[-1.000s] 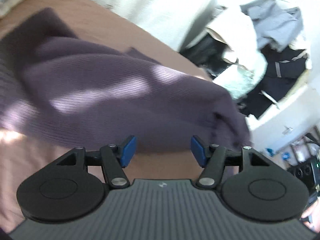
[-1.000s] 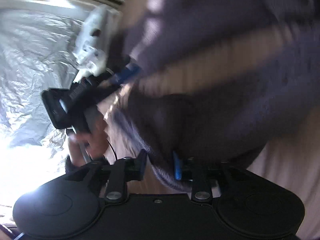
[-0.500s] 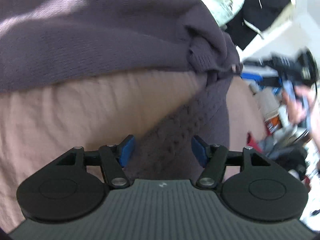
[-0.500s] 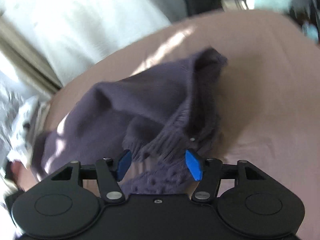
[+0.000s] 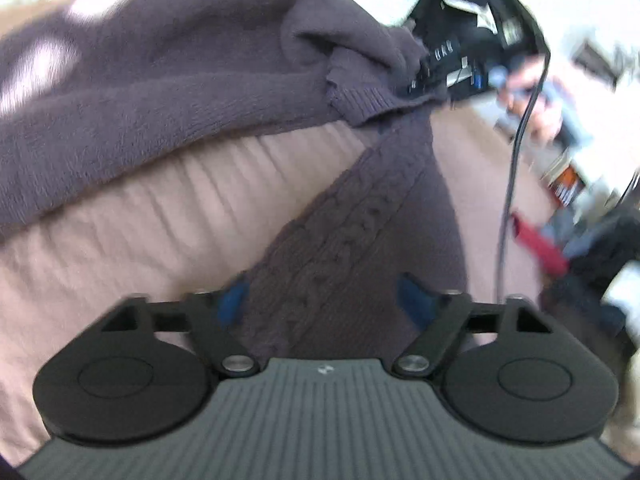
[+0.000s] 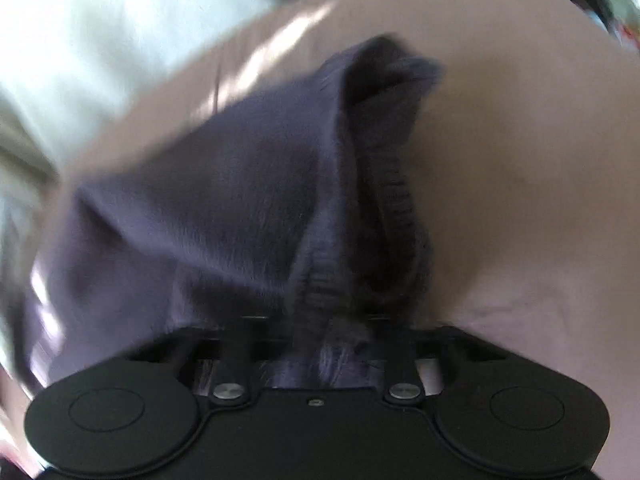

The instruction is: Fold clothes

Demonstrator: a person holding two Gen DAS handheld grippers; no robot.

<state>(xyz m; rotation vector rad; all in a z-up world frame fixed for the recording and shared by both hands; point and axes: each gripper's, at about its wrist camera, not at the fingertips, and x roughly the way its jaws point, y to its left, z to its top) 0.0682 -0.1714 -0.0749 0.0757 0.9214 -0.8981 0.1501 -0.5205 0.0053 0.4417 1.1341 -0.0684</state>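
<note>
Little of the folding looks done so far, folks: the pink bed (image 5: 120, 208) spreads out beneath and ahead of both tongs, and the purple sweater (image 5: 180, 80) lies on it in a rumpled heap, bunched up ahead of the left tongs (image 5: 322, 300) with no neat crease anywhere. Those left tongs have just been closing, yet their blue pads show wide apart, the cable-knit sleeve (image 5: 352, 232) running between them without being pressed. Over to the right tongs (image 6: 328, 344): drawn in narrow after closing, pinching a gather of knit, with the ribbed hem (image 6: 396, 200) rising just ahead of them. By my reading, spreading it flat, tucking sleeves and every proper fold remain.
</note>
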